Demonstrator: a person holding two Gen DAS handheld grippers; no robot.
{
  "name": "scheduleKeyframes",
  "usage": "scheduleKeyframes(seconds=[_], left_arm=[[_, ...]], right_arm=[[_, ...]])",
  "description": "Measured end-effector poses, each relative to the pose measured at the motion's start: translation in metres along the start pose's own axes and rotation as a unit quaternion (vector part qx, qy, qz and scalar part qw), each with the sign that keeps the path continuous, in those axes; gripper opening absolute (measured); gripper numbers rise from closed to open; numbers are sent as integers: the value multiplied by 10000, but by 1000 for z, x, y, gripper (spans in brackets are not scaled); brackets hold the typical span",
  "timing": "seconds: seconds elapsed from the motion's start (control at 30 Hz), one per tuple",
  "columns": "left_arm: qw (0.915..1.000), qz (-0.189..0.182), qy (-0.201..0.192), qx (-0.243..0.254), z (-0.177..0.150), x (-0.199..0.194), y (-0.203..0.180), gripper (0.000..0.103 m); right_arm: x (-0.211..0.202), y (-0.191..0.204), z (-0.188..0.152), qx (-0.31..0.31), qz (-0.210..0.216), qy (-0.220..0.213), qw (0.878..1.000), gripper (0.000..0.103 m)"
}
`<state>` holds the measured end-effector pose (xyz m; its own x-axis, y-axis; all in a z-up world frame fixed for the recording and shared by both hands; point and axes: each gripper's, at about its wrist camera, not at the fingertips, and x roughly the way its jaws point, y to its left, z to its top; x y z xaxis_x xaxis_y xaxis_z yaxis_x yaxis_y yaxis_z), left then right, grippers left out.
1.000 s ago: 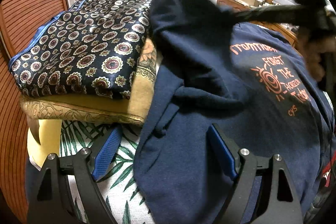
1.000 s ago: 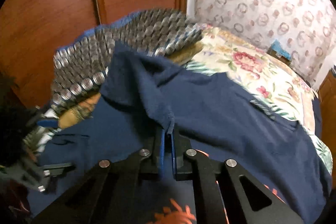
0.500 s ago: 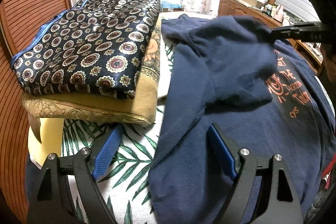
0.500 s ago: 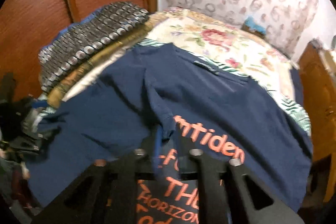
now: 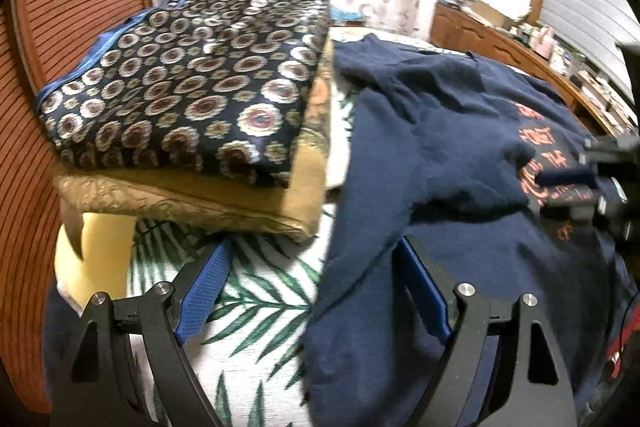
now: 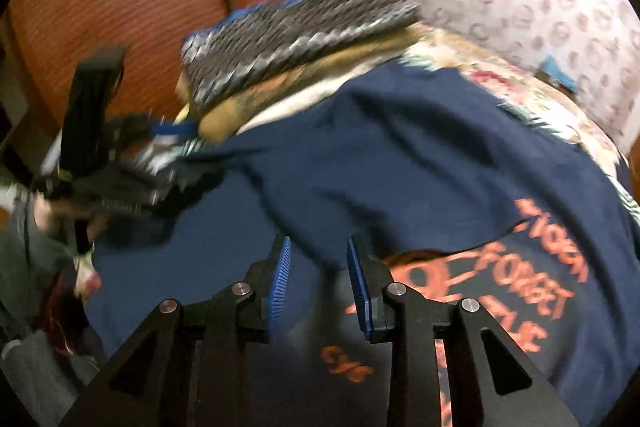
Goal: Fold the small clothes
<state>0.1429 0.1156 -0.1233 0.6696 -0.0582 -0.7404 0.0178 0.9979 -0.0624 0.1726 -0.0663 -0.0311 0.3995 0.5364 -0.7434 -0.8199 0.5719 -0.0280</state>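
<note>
The bed (image 5: 256,291), in its palm-leaf cover, carries my navy T-shirt (image 5: 460,267), spread flat with one sleeve folded in over the orange print. Beside it sits a stack of folded cloths (image 5: 192,95), medallion pattern on top. My left claw (image 5: 316,291) hangs spread at the shirt's edge; my right claw (image 6: 318,275) is parted, pinching nothing.

Navy T-shirt (image 5: 460,155) lies flat, orange print up; sleeve seemingly folded inward.

A bed with a leaf-print cover (image 5: 256,303) carries a spread navy T-shirt (image 5: 460,227) beside a folded fabric stack (image 5: 192,99).
</note>
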Motion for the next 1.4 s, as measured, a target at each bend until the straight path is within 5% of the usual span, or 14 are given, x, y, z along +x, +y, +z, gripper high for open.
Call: scheduleKeyframes(seconds=[0.2, 0.33, 0.63, 0.8, 1.07, 1.23, 1.4], left_arm=[[9987, 91, -114, -478, -4, -7, 17, 84], [9990, 91, -104, -436, -6, -8, 16, 84], [9986, -75, -145, -494, -4, -8, 16, 84], [9982, -97, -174, -570, -5, -8, 18, 84], [9973, 65, -701, -218, -7, -30, 6, 84], [9896, 246, -1410, 113, -6, -59, -17, 84], [9841, -56, -1759, 219, 6, -80, -47, 84]], right_arm=[[22, 13, -1, -251, -459, 118, 9986, 29], [21, 19, 0, -407, -638, 137, 9970, 4], [-41, 25, 0, -208, 82, -195, 9996, 2], [-38, 33, -13, -389, -329, -76, 9987, 2], [-61, 17, -35, 67, -411, -441, 9982, 19], [-84, 0, -59, 423, -663, -691, 9945, 50], [-113, -23, -86, 872, -966, -889, 9875, 54]])
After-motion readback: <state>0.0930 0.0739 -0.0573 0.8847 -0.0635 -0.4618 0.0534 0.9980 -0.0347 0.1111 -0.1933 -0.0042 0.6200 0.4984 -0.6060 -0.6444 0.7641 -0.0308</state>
